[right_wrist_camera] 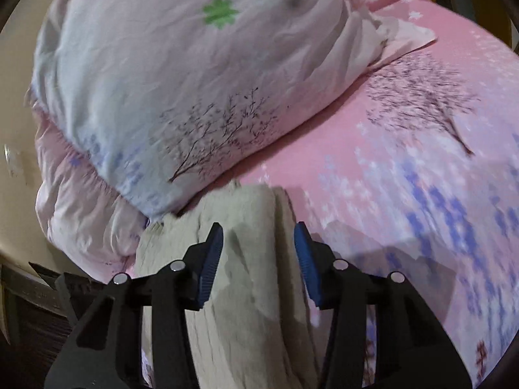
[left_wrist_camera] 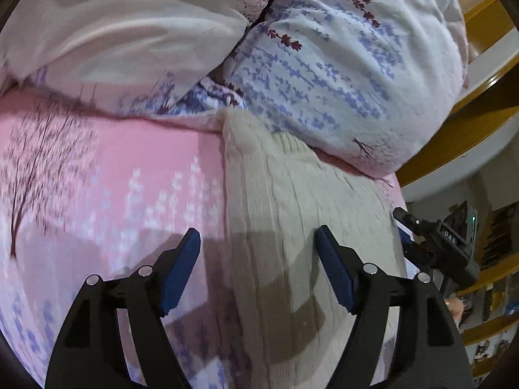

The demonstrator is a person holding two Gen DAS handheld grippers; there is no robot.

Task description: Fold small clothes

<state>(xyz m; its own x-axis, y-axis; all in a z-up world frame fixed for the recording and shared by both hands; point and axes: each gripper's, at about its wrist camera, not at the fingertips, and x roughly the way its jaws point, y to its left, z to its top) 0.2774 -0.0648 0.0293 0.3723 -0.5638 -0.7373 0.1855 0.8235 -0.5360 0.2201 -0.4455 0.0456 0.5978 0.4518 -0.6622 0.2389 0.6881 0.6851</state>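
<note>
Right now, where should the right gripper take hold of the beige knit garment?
Grip the far raised edge of the beige knit garment, near the pillow, coming in from the near side. It humps up there, while the rest lies flat on the pink sheet. The right gripper is open over it.

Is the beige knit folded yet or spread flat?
Folded: the beige knit lies as a narrow doubled strip on the pink bedsheet, layered edges showing.

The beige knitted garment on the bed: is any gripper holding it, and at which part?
Nothing is held. The left gripper and right gripper are both open above the knitted garment, pads not pressing it.
</note>
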